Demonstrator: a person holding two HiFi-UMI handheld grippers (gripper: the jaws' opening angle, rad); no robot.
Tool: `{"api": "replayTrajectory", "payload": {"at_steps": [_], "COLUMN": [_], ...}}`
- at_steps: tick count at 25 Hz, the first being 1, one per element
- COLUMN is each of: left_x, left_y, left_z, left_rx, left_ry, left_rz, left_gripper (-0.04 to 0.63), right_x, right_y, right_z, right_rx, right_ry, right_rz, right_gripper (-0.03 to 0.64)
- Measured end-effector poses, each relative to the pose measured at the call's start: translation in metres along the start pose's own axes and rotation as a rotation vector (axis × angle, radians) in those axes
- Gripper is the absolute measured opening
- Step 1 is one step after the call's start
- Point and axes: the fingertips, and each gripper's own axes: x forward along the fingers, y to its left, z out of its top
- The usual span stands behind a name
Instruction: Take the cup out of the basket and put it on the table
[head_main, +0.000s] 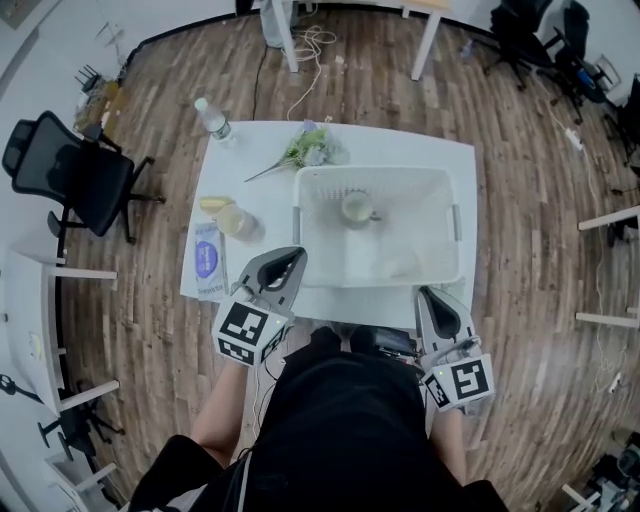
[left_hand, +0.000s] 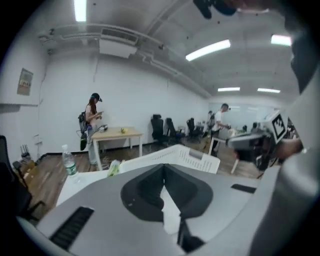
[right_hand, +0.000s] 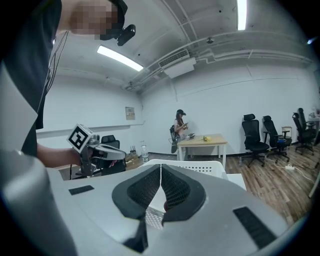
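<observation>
A pale cup (head_main: 357, 208) with a handle stands inside the white plastic basket (head_main: 440, 185) on the white table (head_main: 420, 148). It sits near the basket's far wall. My left gripper (head_main: 297, 253) hovers at the basket's near left corner with its jaws shut together and nothing between them. My right gripper (head_main: 424, 292) is held at the table's near edge, just outside the basket's near right corner, shut and empty. In the left gripper view the jaws (left_hand: 163, 167) meet in front of the basket's rim (left_hand: 175, 154). In the right gripper view the closed jaws (right_hand: 161, 167) point at the basket (right_hand: 200, 168).
Left of the basket lie a flower sprig (head_main: 310, 148), a water bottle (head_main: 213, 118), a yellow piece (head_main: 214, 204), a small glass (head_main: 236, 221) and a blue-printed card (head_main: 207, 258). A black office chair (head_main: 70, 175) stands to the left. People stand at tables further back in the room.
</observation>
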Motion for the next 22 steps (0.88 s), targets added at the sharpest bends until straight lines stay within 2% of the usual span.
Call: {"api": "replayTrajectory", "payload": {"at_steps": [3, 4, 6, 10, 15, 19, 22], "left_x": [-0.005, -0.005, -0.001, 0.006, 0.016, 0.029, 0.040], "left_y": [-0.046, -0.059, -0.082, -0.114, -0.129, -0.131, -0.129], "left_z": [0.045, 0.053, 0.060, 0.059, 0.056, 0.060, 0.065], "left_rx": [-0.004, -0.006, -0.017, -0.029, 0.031, 0.012, 0.041], "left_ry": [-0.219, -0.263, -0.301, -0.304, -0.248, -0.223, -0.214], "left_rz": [-0.105, -0.143, -0.218, -0.327, -0.368, -0.401, -0.431], "left_gripper": [0.009, 0.009, 0.009, 0.009, 0.009, 0.009, 0.009], "right_x": [0.003, 0.004, 0.007, 0.006, -0.004, -0.011, -0.017], "right_y": [0.000, 0.001, 0.005, 0.012, 0.011, 0.002, -0.006], "right_z": [0.001, 0.002, 0.004, 0.005, 0.007, 0.008, 0.008], "right_rx": [0.020, 0.025, 0.032, 0.029, 0.037, 0.038, 0.040], "right_ry": [-0.006, -0.009, -0.017, -0.019, -0.023, -0.030, -0.037], "right_rz": [-0.001, 0.003, 0.014, 0.031, 0.013, -0.006, -0.035], "right_gripper": [0.025, 0.025, 0.025, 0.025, 0.025, 0.025, 0.025]}}
